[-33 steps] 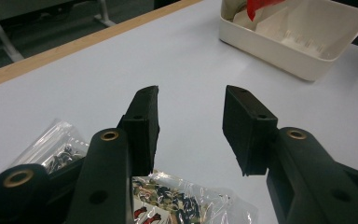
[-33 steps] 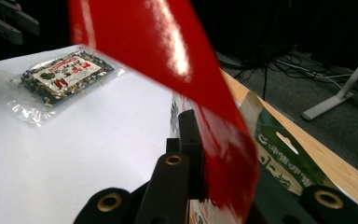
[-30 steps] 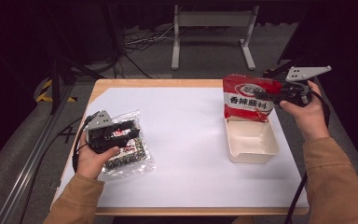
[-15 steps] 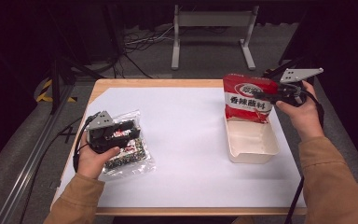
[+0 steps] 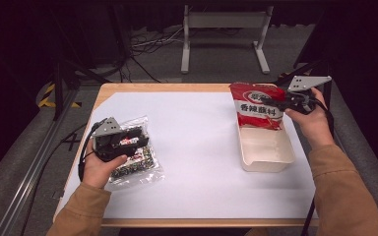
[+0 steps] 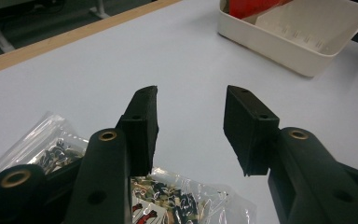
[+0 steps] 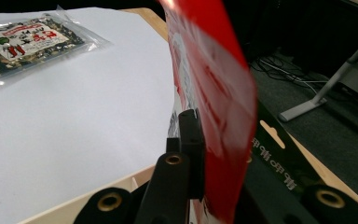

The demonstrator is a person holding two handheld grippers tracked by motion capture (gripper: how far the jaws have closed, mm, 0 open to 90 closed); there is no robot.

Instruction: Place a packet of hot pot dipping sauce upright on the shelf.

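High view: wide table under a white sheet [image 5: 197,167], cream bin [image 5: 266,150] at the right side, two packets in play. Red sauce packet [image 5: 257,106] held upright over the bin's far end, lower edge dipping inside the rim, pinched at its right edge by the right gripper [image 5: 281,102]; seen in the right gripper view as jaws clamped tight on the red film [image 7: 214,93]. Judged as the placing step: packet over the bin, not yet let go. Next move likely calls for lowering until the packet lies in the bin, then parting the jaws and drawing clear without dragging it out. Clear spice bag [image 5: 135,160] flat near the left edge, left gripper [image 5: 137,135] just above it; jaws spread apart and empty in the left gripper view [image 6: 191,126], bag [image 6: 168,200] beneath. Presumably next for pickup.
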